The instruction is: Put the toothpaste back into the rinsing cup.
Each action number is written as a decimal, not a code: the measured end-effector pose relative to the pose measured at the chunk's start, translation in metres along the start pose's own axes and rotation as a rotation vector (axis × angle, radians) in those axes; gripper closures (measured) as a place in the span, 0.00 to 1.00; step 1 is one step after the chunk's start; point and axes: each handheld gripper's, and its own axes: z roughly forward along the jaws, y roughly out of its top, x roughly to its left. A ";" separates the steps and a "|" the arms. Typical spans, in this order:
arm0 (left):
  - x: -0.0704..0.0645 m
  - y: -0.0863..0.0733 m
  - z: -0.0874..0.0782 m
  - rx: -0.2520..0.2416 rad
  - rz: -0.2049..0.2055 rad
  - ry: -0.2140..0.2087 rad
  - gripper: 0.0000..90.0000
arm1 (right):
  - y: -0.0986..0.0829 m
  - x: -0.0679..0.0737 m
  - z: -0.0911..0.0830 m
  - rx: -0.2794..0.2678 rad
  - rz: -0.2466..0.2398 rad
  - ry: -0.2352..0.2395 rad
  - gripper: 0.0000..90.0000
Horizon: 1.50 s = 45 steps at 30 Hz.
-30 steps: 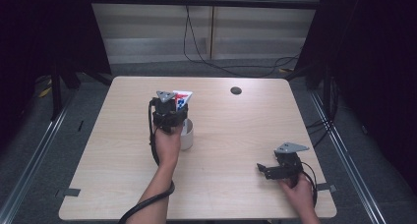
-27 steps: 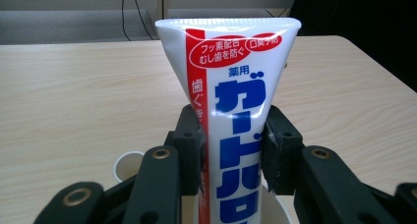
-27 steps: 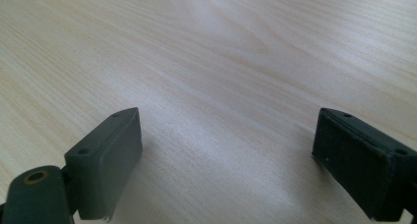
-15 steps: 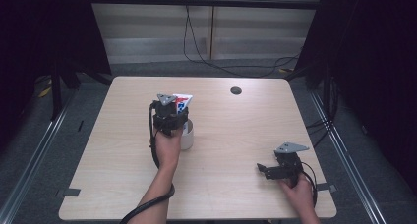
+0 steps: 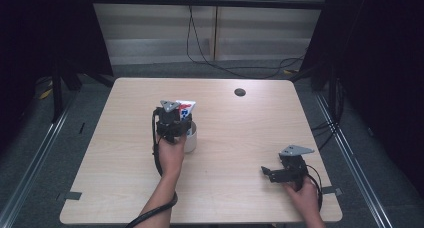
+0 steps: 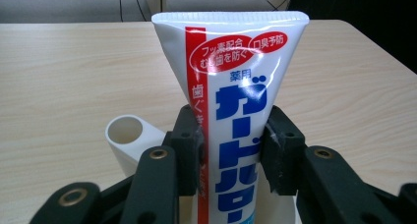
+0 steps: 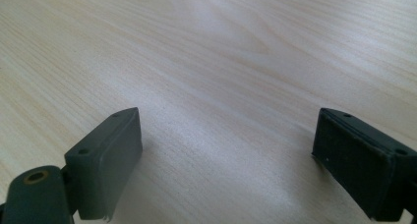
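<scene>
A white toothpaste tube (image 6: 236, 91) with a red stripe and blue lettering stands upright between the jaws of my left gripper (image 6: 231, 150), which is shut on it. In the high view the tube (image 5: 185, 108) and left gripper (image 5: 172, 122) sit over a white cup (image 5: 190, 139) at the table's middle left. The cup's rim (image 6: 125, 130) shows just left of the jaws in the left gripper view. My right gripper (image 5: 272, 173) rests low near the front right of the table, open, with bare wood between its fingers (image 7: 105, 160).
The light wooden table (image 5: 250, 133) has a small dark round hole or cap (image 5: 240, 92) near its far edge. Cables run along the floor behind the table. Dark curtains and metal rails flank both sides.
</scene>
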 end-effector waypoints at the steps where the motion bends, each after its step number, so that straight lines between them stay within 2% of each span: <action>1: 0.000 -0.001 0.000 0.003 -0.001 -0.001 0.71 | 0.000 0.000 0.000 0.001 0.000 0.000 0.12; 15: 0.001 -0.017 0.001 0.027 0.005 -0.001 0.70 | 0.000 0.000 0.000 0.000 0.000 0.000 0.12; 19: 0.003 -0.020 0.002 0.032 -0.005 0.002 0.70 | 0.000 0.000 0.000 0.001 0.001 0.000 0.12; 25: 0.003 -0.020 0.001 0.041 0.017 0.003 0.70 | 0.000 0.000 0.000 0.001 0.001 0.000 0.12; 34: 0.002 -0.020 0.000 0.045 0.020 0.000 0.68 | 0.000 0.000 0.000 0.000 0.000 0.000 0.12; 38: 0.000 -0.018 -0.001 0.046 0.049 0.010 0.64 | 0.000 0.000 0.000 0.001 0.001 0.000 0.12; 45: 0.000 -0.018 0.000 0.046 0.051 0.015 0.58 | 0.000 0.000 0.000 0.000 -0.001 0.000 0.12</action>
